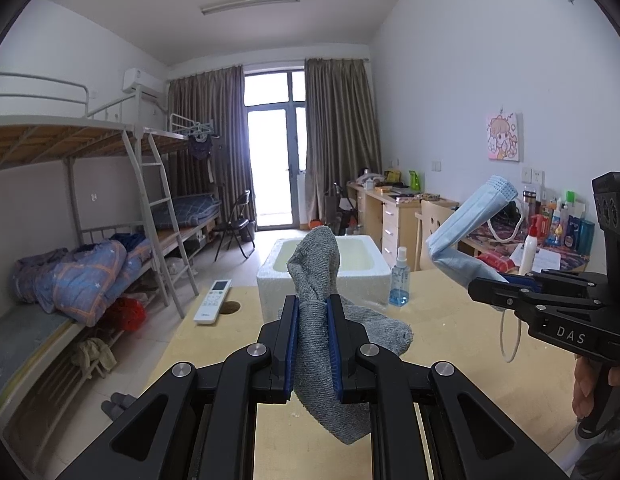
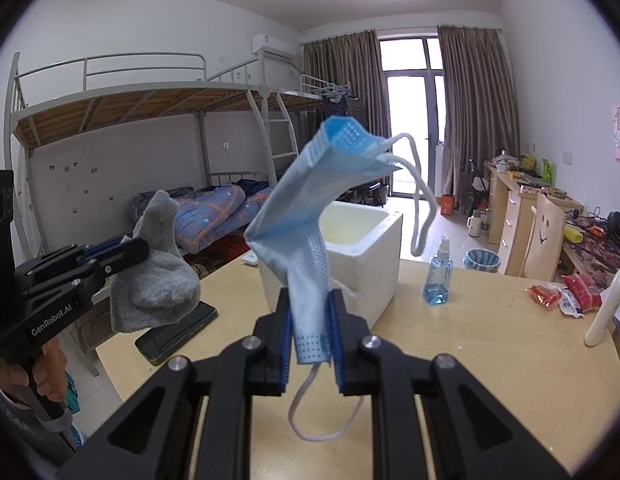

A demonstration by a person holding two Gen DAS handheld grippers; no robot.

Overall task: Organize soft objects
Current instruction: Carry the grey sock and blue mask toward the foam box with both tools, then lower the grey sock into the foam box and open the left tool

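Observation:
My left gripper [image 1: 313, 312] is shut on a grey sock [image 1: 316, 264] and holds it above the wooden table [image 1: 450, 344]; the sock hangs over both sides of the jaws. In the right wrist view the left gripper [image 2: 121, 250] and the sock [image 2: 157, 280] show at the left. My right gripper [image 2: 310, 320] is shut on a blue face mask [image 2: 305, 216], lifted above the table, ear loops dangling. In the left wrist view the right gripper [image 1: 490, 280] holds the mask [image 1: 466, 224] at the right. A white foam box [image 1: 322, 264], open-topped, stands ahead of both grippers; it also shows in the right wrist view [image 2: 374, 252].
A blue spray bottle [image 2: 438, 276] stands right of the box. A white remote [image 1: 213, 301] and a dark phone [image 2: 177, 330] lie on the table's left side. Red snack packets [image 2: 566, 292] and a white bottle [image 2: 604, 304] are at the right edge. Bunk beds stand left, desks right.

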